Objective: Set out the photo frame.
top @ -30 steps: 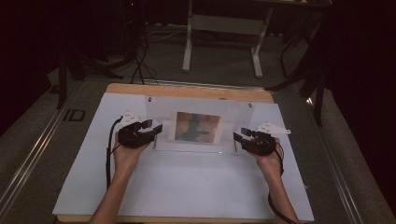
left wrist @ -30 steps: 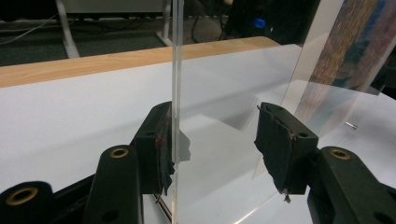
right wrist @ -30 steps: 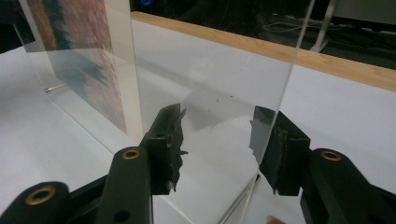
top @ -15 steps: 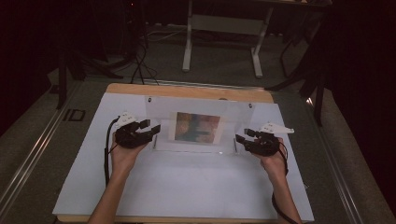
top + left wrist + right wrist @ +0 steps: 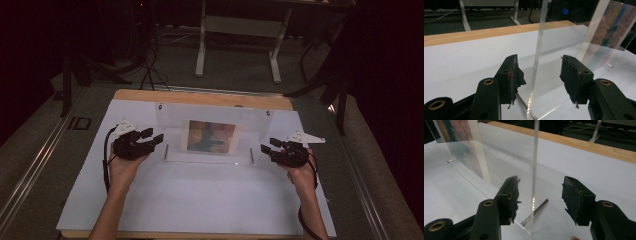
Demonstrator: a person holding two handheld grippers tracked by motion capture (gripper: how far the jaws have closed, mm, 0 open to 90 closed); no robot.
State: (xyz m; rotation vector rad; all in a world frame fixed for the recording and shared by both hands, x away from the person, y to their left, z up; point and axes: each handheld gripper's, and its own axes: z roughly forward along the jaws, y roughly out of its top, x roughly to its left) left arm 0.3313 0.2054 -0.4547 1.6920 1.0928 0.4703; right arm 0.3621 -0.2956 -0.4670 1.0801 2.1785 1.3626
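Note:
A clear acrylic panel (image 5: 210, 116) stands upright mid-table with a colourful picture (image 5: 211, 136) in its middle. My left gripper (image 5: 156, 136) is at the panel's left edge and my right gripper (image 5: 267, 146) at its right edge. In the left gripper view the panel's edge (image 5: 537, 50) runs up between the open jaws of the left gripper (image 5: 540, 72) without touching the pads; these jaws have just closed slightly. In the right gripper view the edge (image 5: 534, 157) stands likewise inside the right gripper (image 5: 540, 192), whose jaws have just been opening.
The white table top (image 5: 200, 200) has a wooden far edge (image 5: 200, 97). A thin metal pin (image 5: 535, 212) lies at the panel's foot on the right, another pin (image 5: 524, 103) on the left. Table legs and cables stand on the floor beyond.
Both hands have slid a little outward, away from the panel's middle. The panel and picture stand where they were.

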